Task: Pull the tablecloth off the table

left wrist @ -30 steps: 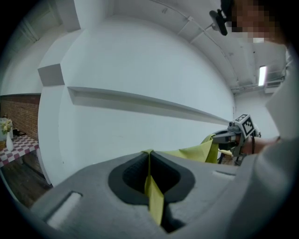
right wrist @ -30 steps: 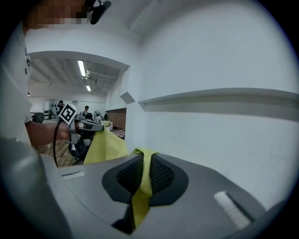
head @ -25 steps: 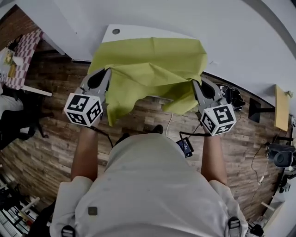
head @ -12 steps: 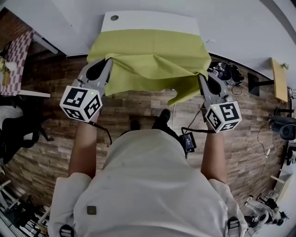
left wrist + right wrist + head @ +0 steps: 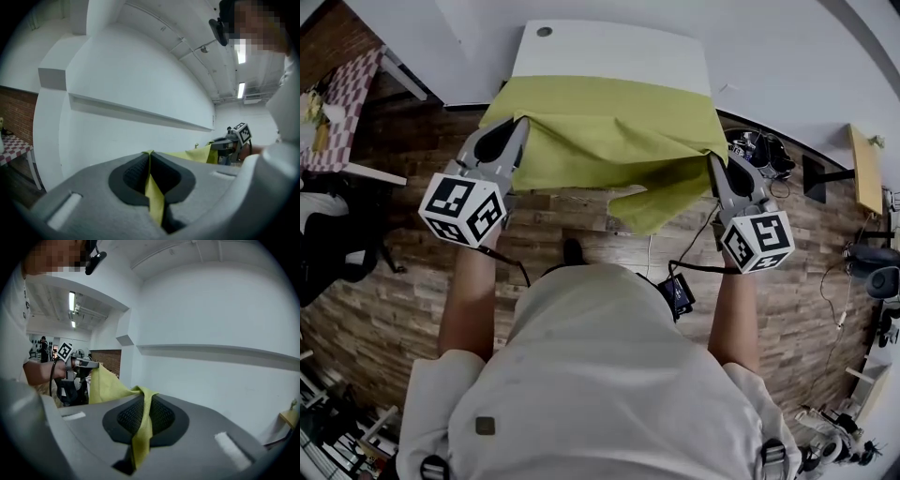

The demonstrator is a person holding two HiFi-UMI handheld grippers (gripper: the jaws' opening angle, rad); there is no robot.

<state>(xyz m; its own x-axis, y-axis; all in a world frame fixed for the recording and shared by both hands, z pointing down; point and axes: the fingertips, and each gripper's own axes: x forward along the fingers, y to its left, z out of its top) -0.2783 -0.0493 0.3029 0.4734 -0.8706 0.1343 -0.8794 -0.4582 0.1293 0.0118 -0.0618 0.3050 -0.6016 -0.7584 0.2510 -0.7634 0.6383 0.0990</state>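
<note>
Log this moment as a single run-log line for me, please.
left gripper: jaws shut on tablecloth | right gripper: jaws shut on tablecloth | tablecloth: far part on table, near edge held off it | task: unfinished

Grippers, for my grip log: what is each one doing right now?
Left gripper: shut on the yellow-green tablecloth.
Right gripper: shut on the same tablecloth.

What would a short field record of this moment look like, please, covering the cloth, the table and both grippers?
cloth: yellow-green tablecloth, far part lying on the table, near edge held off it and sagging
left gripper: shut on the tablecloth's near left corner
right gripper: shut on its near right corner
table far end: white, uncovered
floor: wood planks
</note>
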